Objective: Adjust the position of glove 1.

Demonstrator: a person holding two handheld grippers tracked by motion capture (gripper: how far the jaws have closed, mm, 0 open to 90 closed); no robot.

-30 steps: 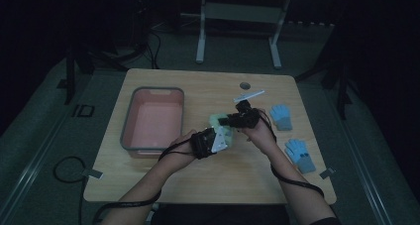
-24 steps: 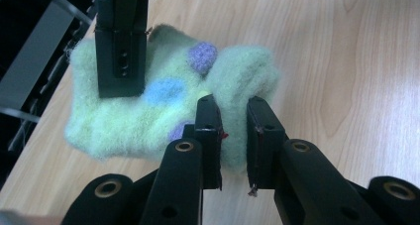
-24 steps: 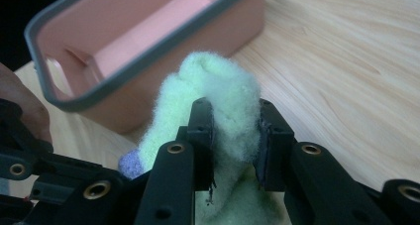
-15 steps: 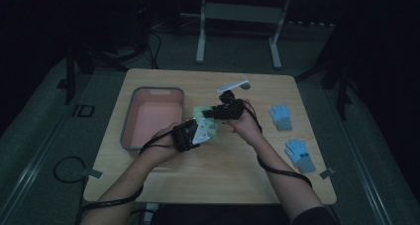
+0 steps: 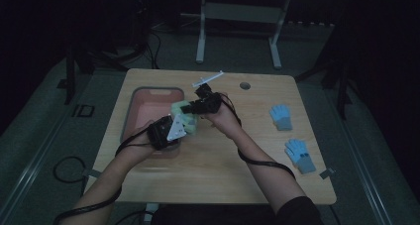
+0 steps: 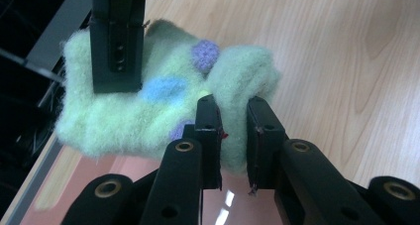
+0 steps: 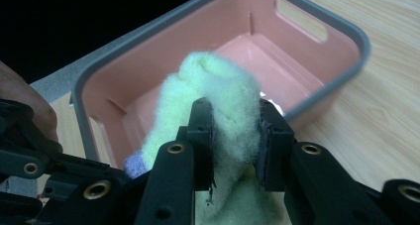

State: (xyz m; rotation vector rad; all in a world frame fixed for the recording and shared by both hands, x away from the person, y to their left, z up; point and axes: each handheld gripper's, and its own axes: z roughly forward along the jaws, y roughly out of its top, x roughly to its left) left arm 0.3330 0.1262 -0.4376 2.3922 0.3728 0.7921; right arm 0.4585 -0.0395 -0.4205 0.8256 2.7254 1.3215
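Observation:
A fuzzy pale-green sock [image 5: 184,115] with blue and purple dots [image 6: 163,88] hangs in the air between both grippers, at the right rim of the pink bin [image 5: 148,106]. My left gripper [image 5: 174,131] [image 6: 233,136] is shut on one end of it. My right gripper [image 5: 194,106] [image 7: 233,140] is shut on the other end, its jaws pointing toward the bin [image 7: 163,51]. The right gripper's black jaw also shows at the top left of the left gripper view, clamped on the sock. The bin's inside looks bare.
Two blue gloves [image 5: 281,117] [image 5: 300,154] lie on the right part of the wooden table [image 5: 233,175]. A white strip [image 5: 208,79] and a round hole [image 5: 244,85] sit near the far edge. Cables trail from both grippers.
Both hands have carried the sock leftward and a little up, from the table's middle to the bin's right rim. Both grips stay the same.

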